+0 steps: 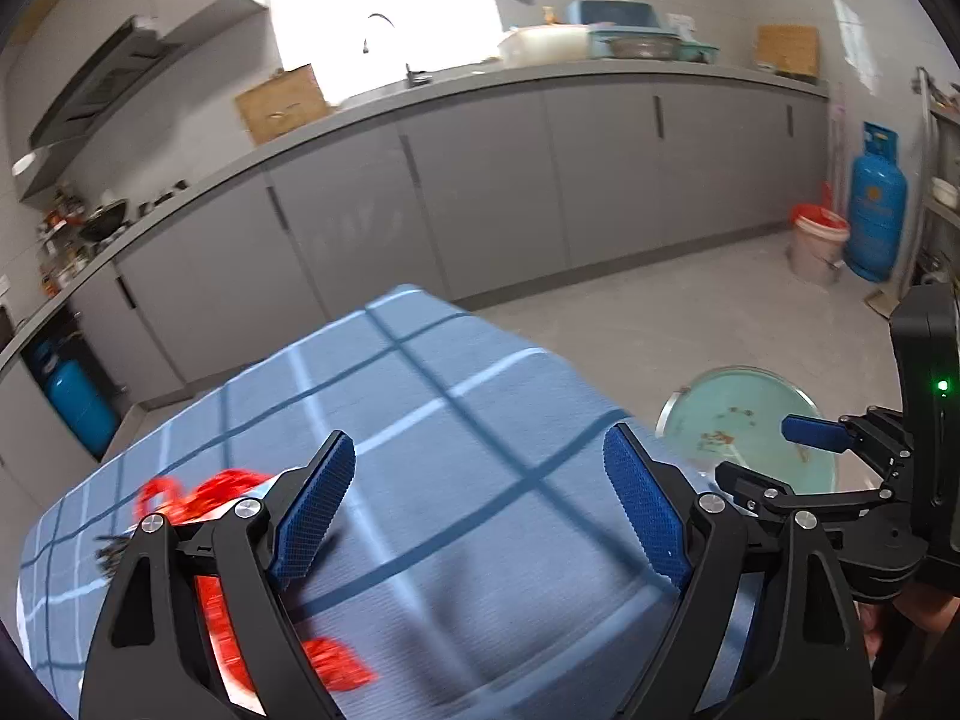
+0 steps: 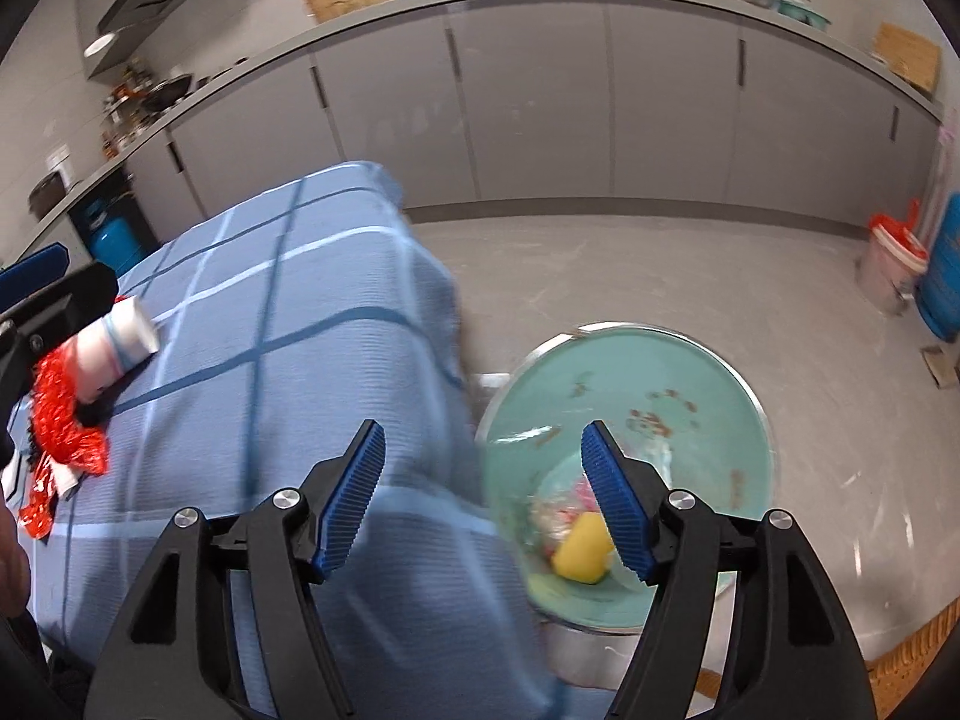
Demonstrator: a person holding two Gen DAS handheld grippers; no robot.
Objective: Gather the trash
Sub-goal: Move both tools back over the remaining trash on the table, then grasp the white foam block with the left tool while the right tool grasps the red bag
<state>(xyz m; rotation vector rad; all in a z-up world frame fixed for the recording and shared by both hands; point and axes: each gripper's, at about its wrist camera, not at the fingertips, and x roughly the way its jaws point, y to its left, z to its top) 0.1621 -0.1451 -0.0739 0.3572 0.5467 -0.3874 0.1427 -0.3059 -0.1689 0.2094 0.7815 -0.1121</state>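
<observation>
1. The trash lies at the left end of the table (image 2: pixel 288 324): a red wrapper (image 2: pixel 63 426) and a white paper cup (image 2: pixel 123 339) on its side. The bin (image 2: pixel 624 420) stands on the floor just beside the table's right edge, with a yellow piece already inside.
2. Risk, as I judge it: the cup can roll away if a finger pushes it, and the thin wrapper can slip out or tear in a poor grip. Both views are blurred, so aiming is harder.
3. The left gripper (image 1: pixel 480 510) has its jaws spread wide and holds nothing; the wrapper is beside its left finger.
4. The right gripper (image 2: pixel 483 501) is also spread wide and empty, hanging over the gap between table and bin.
</observation>
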